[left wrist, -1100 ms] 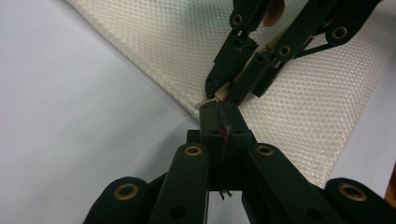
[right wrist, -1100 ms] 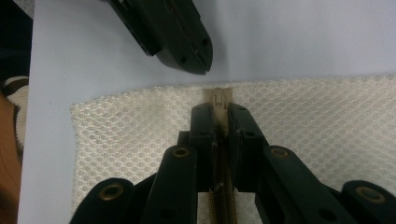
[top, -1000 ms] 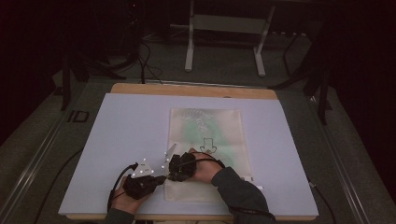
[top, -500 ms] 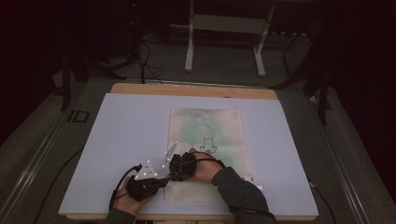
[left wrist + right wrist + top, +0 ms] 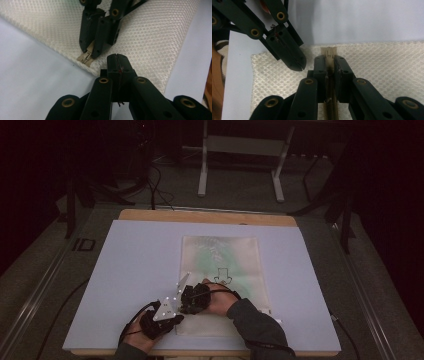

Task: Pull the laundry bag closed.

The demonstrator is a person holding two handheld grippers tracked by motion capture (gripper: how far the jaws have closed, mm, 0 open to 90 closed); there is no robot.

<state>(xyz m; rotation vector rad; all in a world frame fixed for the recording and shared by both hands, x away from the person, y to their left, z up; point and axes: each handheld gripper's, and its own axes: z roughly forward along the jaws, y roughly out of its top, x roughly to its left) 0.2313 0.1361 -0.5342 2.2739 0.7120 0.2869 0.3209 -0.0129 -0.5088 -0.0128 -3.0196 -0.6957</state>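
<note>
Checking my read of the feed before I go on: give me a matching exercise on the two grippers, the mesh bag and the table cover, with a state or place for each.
Things:
1. left gripper
2. right gripper
3. mesh bag
4. table cover

States:
A. pale lilac sheet under everything
B. shut on the zipper pull
C. white, lying flat on the sheet
D. shut on the bag's edge beside the zipper pull

Pairs: 1-D, 2-B, 3-C, 4-A
</note>
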